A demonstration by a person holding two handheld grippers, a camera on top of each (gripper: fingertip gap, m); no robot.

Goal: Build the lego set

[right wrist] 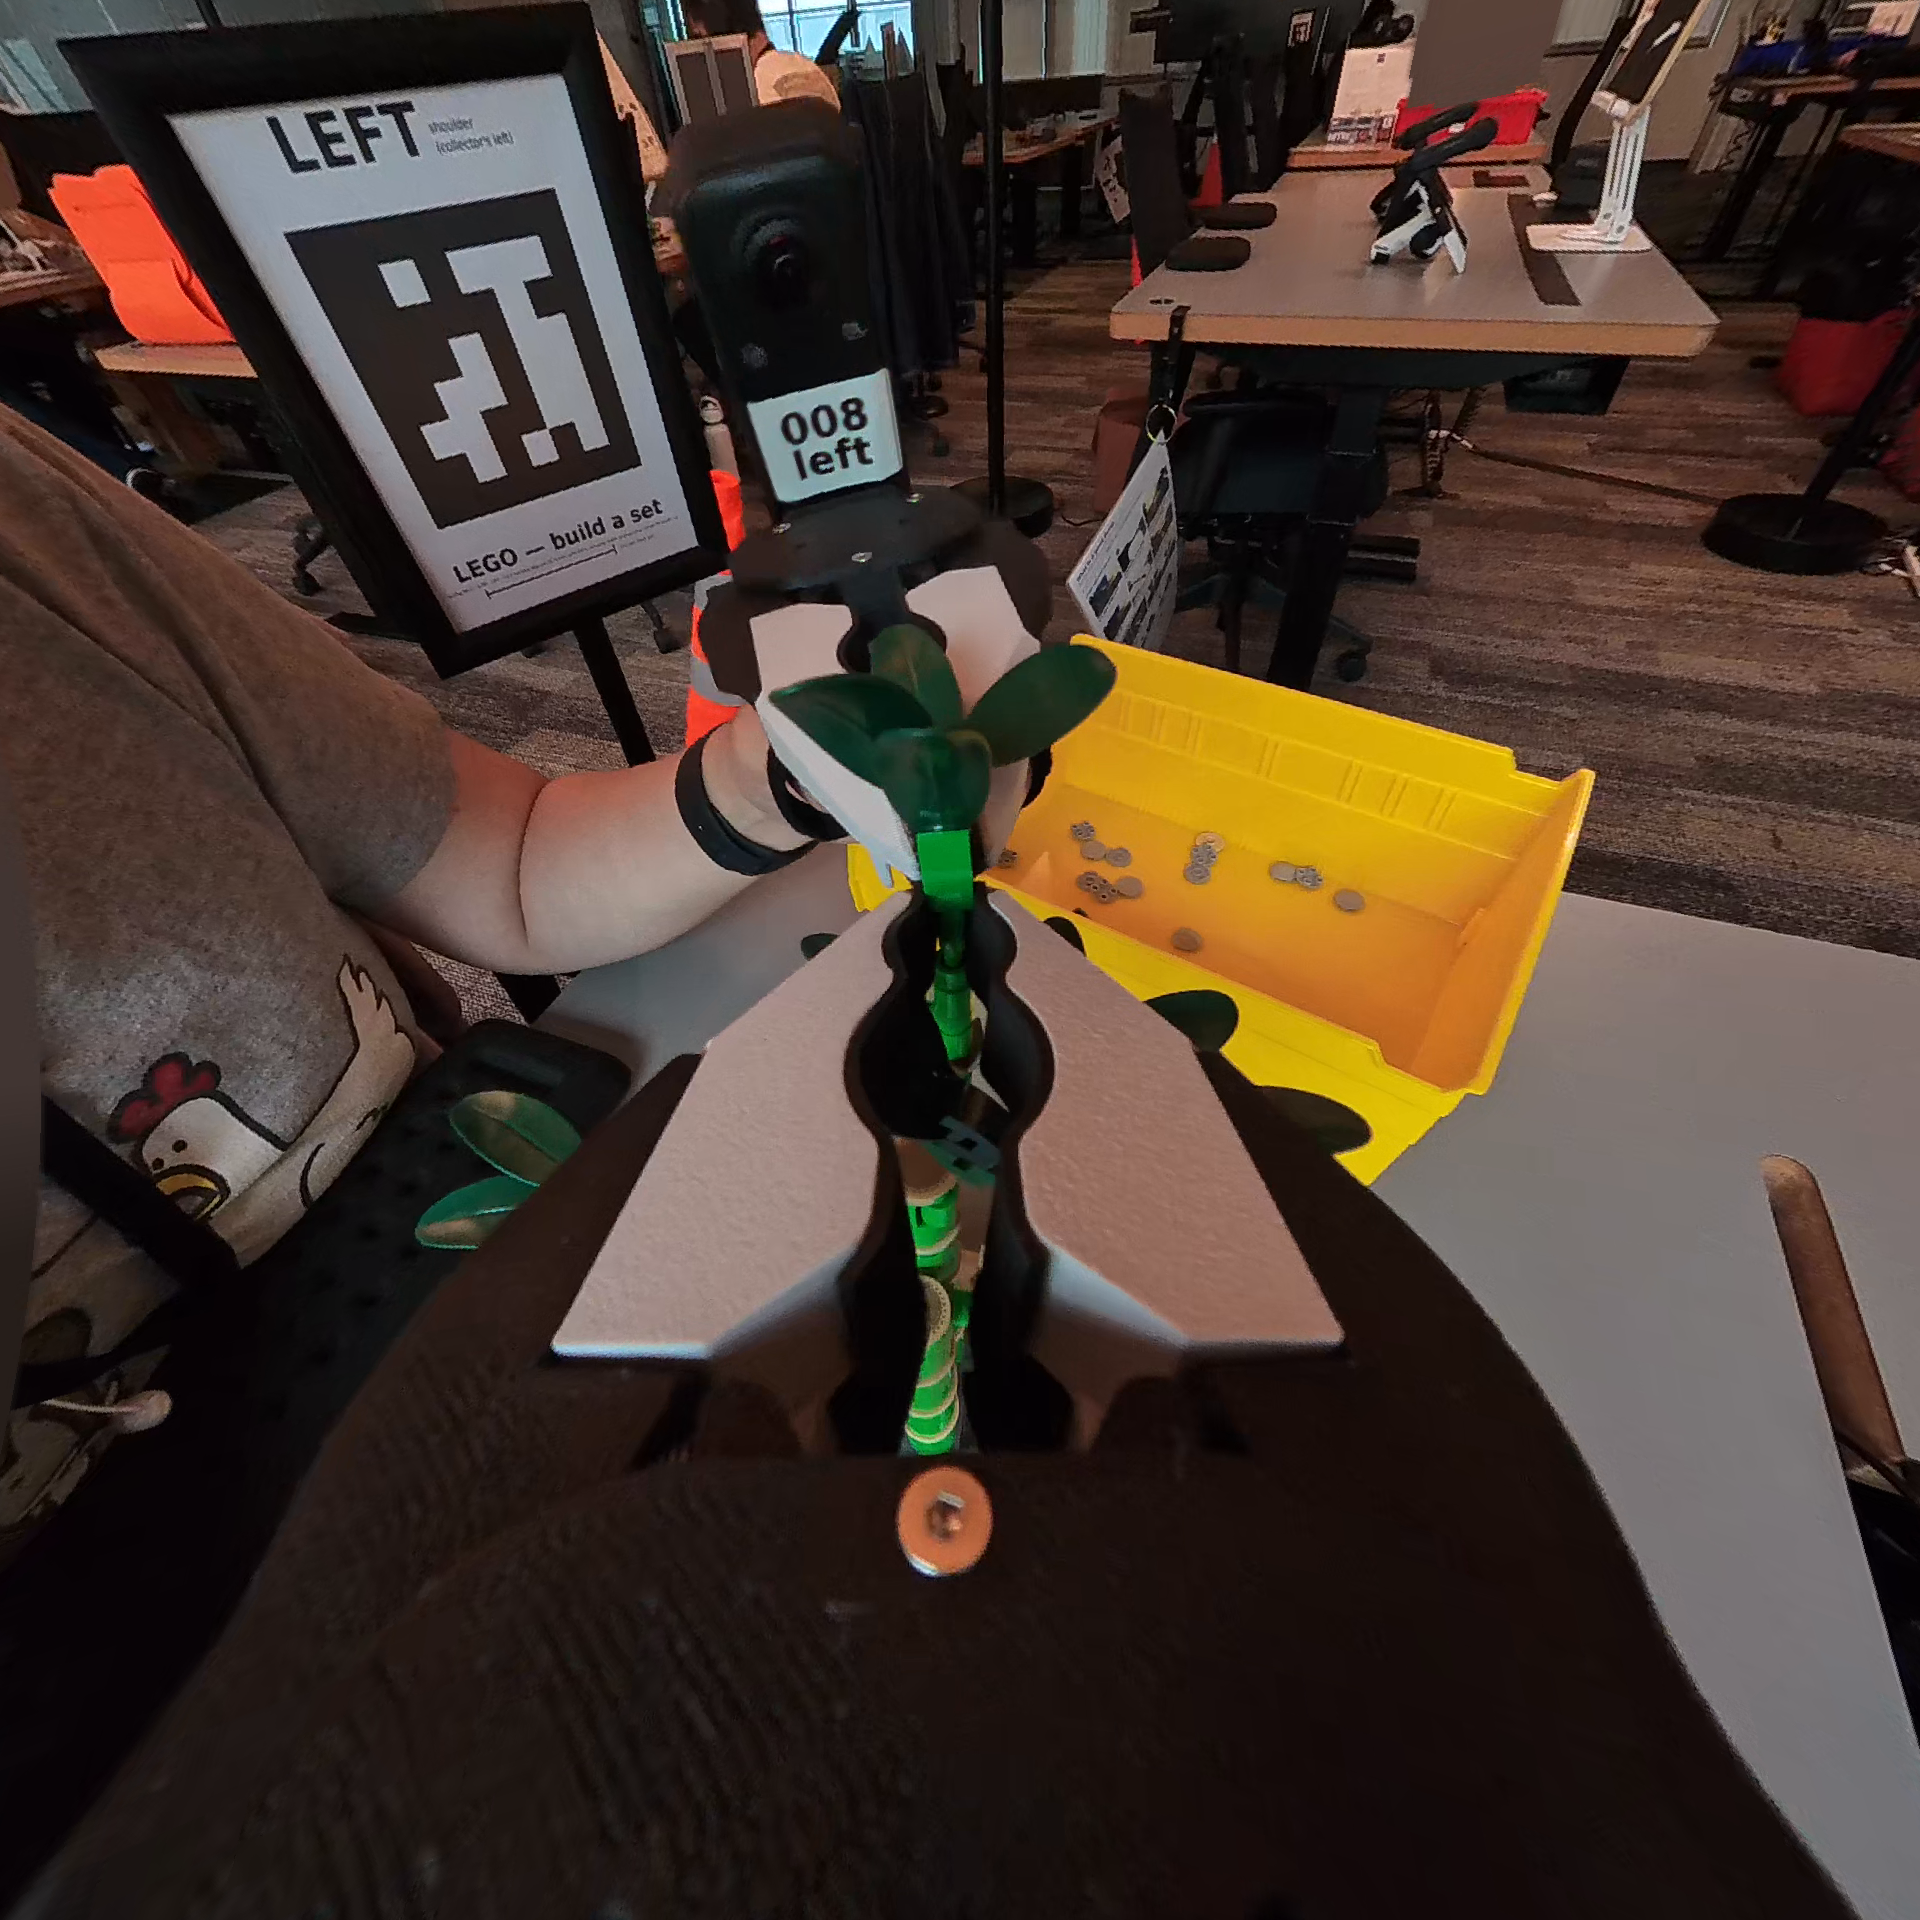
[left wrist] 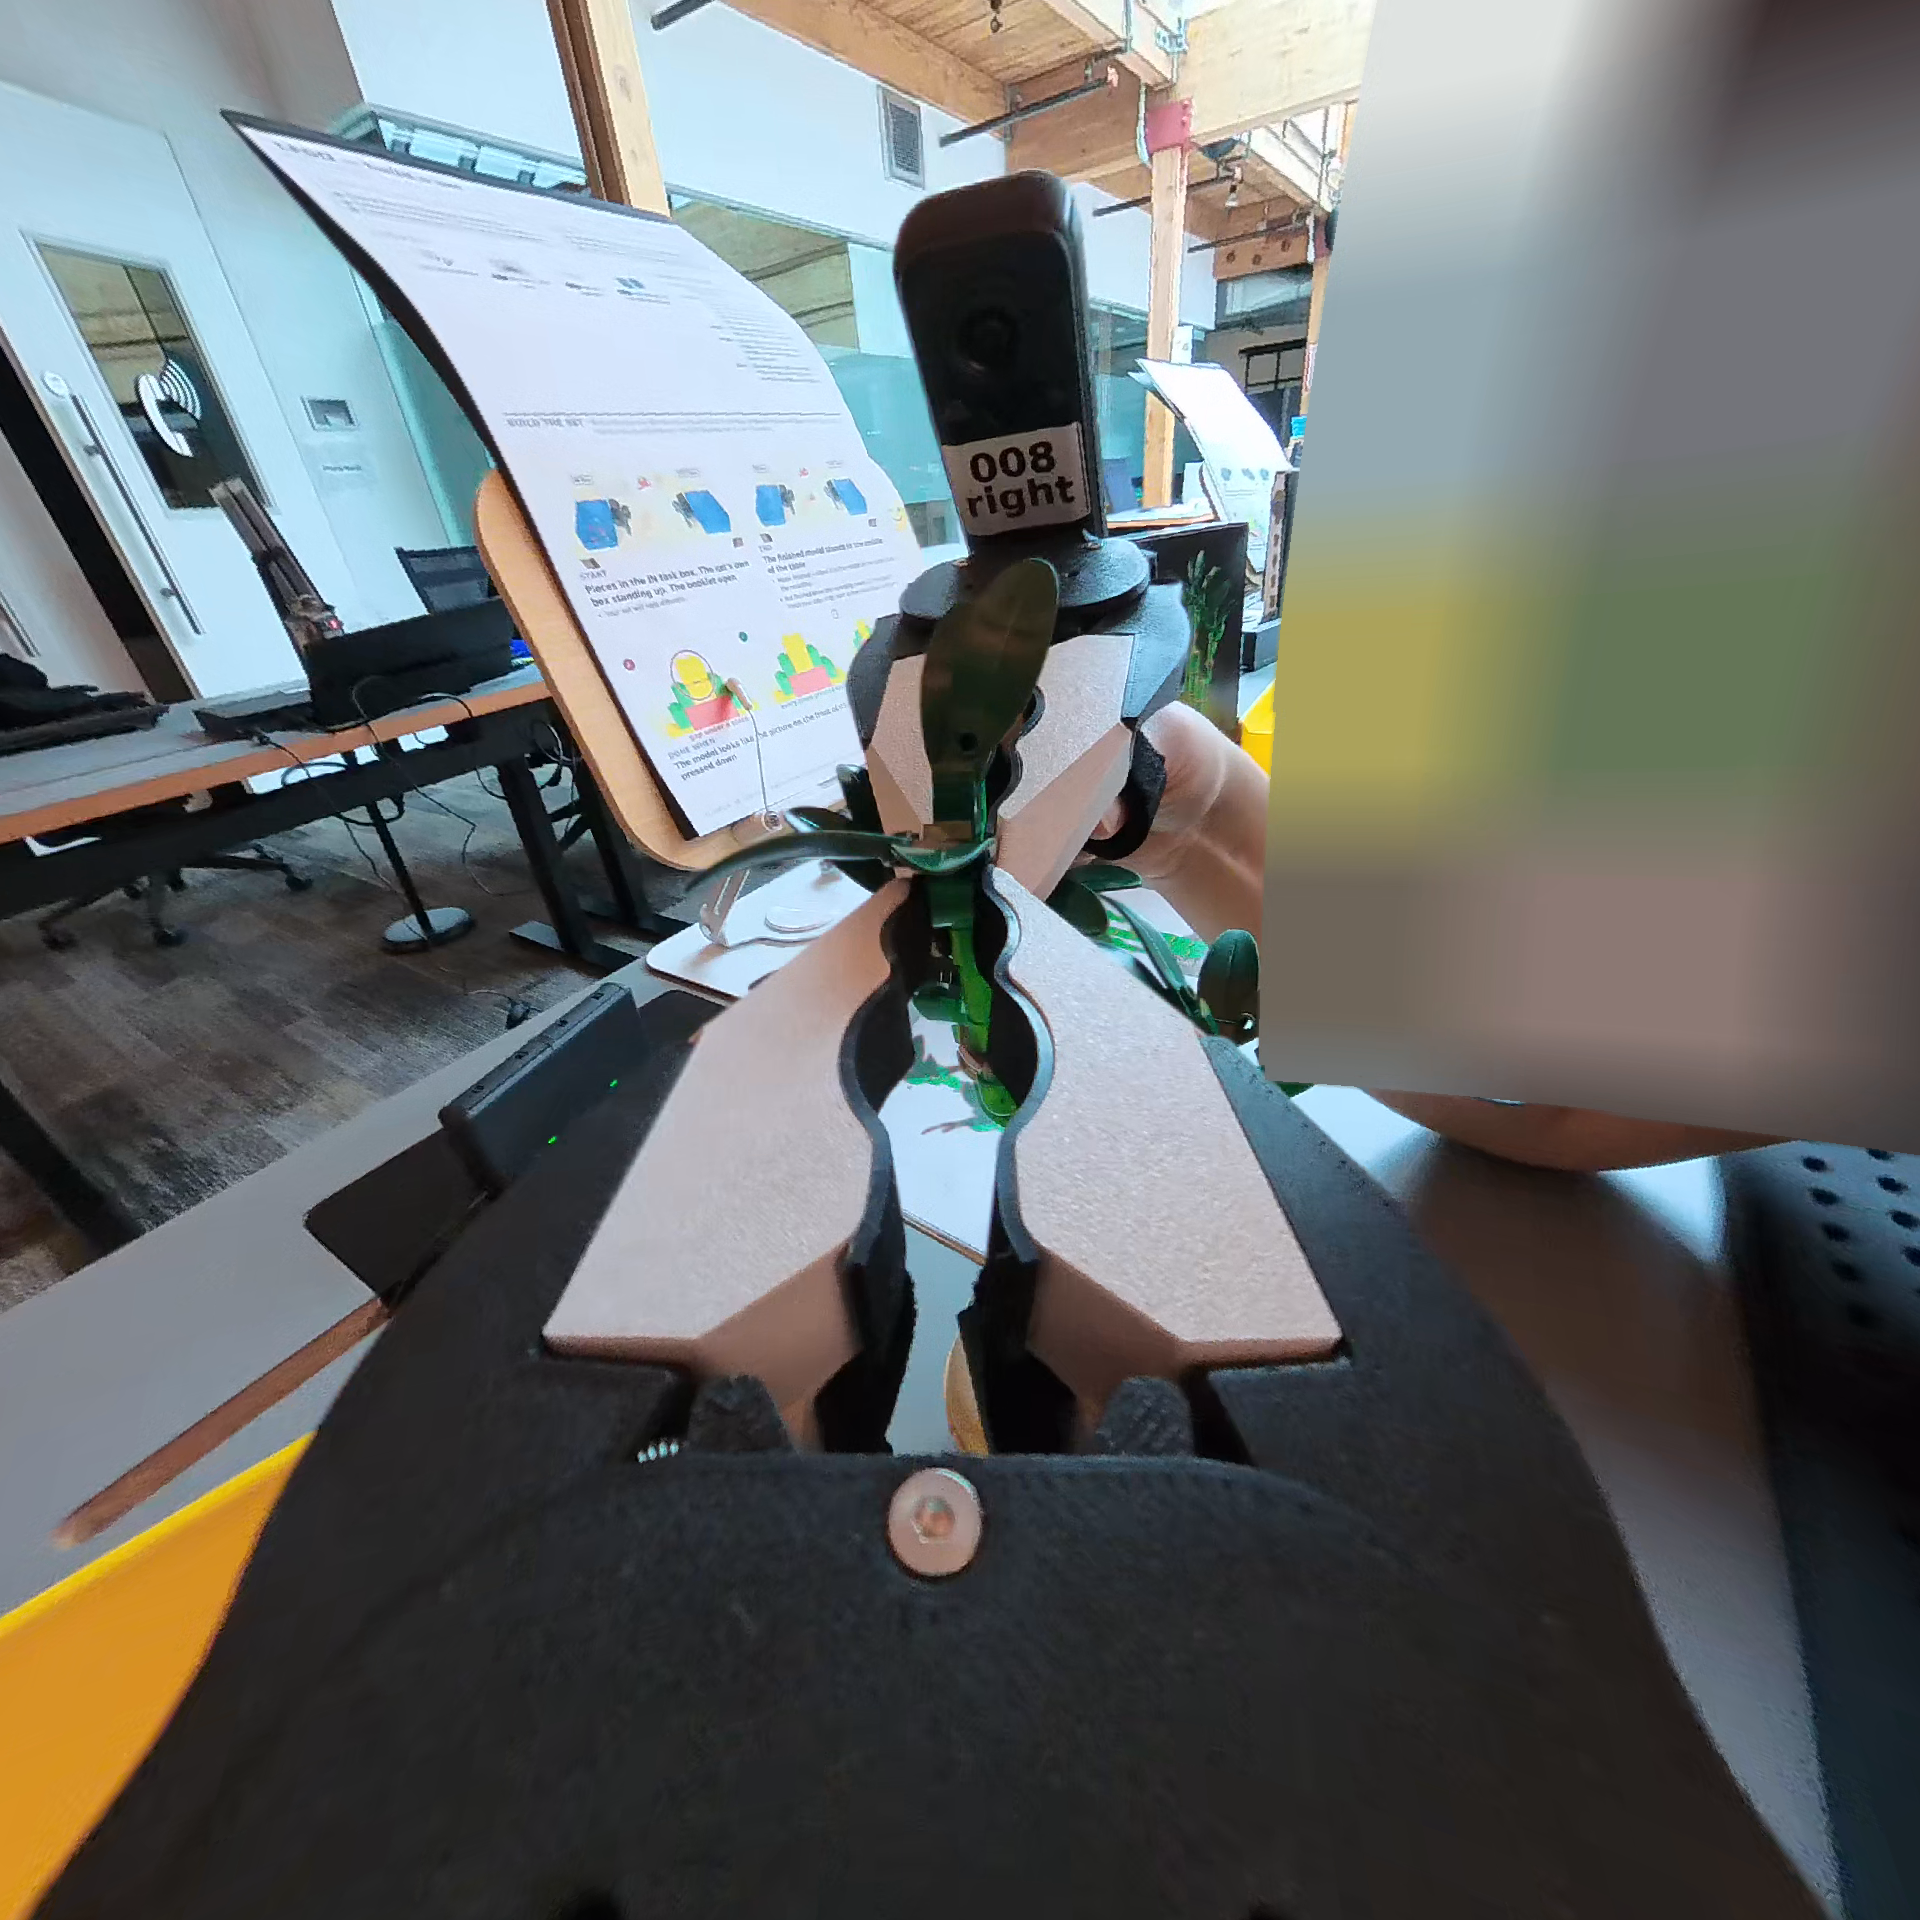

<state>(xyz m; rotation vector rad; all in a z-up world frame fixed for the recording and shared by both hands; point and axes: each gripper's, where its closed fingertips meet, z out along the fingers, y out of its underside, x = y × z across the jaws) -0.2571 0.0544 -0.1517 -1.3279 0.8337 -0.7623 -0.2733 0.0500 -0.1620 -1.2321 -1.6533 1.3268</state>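
A green lego plant stem [right wrist: 951,997] with green and tan rings runs between my right gripper's fingers. My right gripper [right wrist: 943,899] is shut on it. Dark green leaves [right wrist: 914,727] fan out at the stem's far end. My left gripper [left wrist: 943,883] faces the right one tip to tip and is shut on the stem [left wrist: 971,987] too. One long dark leaf [left wrist: 987,644] stands up in front of the right gripper [left wrist: 951,821]. In the right wrist view the left gripper [right wrist: 909,842] sits just behind the leaves. The assembly is held above the table.
A yellow bin [right wrist: 1538,862] holds several small grey round pieces [right wrist: 1205,862]. An instruction sheet [left wrist: 665,520] leans on a wooden stand. Loose green leaves [right wrist: 509,1143] lie on a black perforated mat. A framed sign [right wrist: 436,353] stands at the left. The person's arm [right wrist: 582,862] reaches in. The tips of both grippers are at nearly the same place.
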